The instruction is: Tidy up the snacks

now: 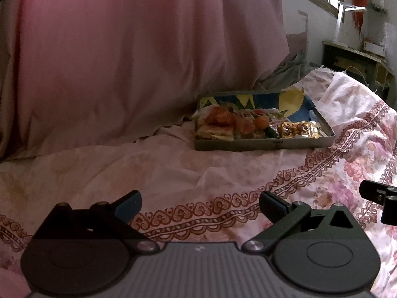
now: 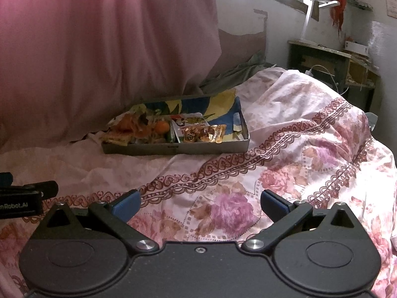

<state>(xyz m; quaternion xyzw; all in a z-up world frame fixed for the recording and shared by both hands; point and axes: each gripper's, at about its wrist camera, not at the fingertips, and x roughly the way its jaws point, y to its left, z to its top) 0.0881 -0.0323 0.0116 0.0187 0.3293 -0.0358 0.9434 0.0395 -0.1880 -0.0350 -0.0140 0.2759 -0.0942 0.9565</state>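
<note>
A grey metal tray (image 1: 263, 146) (image 2: 188, 149) with a colourful liner rests on the flowered bedsheet, well ahead of both grippers. Wrapped snacks fill its near side: orange-red packets (image 1: 220, 116) (image 2: 129, 124), a small orange (image 1: 261, 122) (image 2: 162, 126), and a gold-brown packet (image 1: 296, 129) (image 2: 206, 134) toward the right. My left gripper (image 1: 199, 204) is open with nothing between its fingers, low over the sheet. My right gripper (image 2: 199, 203) is open too and holds nothing. Each gripper's side shows at the edge of the other's view.
A big pink pillow (image 1: 139, 57) (image 2: 99, 44) leans behind and left of the tray. The bedsheet (image 1: 173, 173) is rumpled, with a raised fold at right (image 2: 322, 114). A desk with a white lamp (image 2: 310, 17) stands past the bed under a window.
</note>
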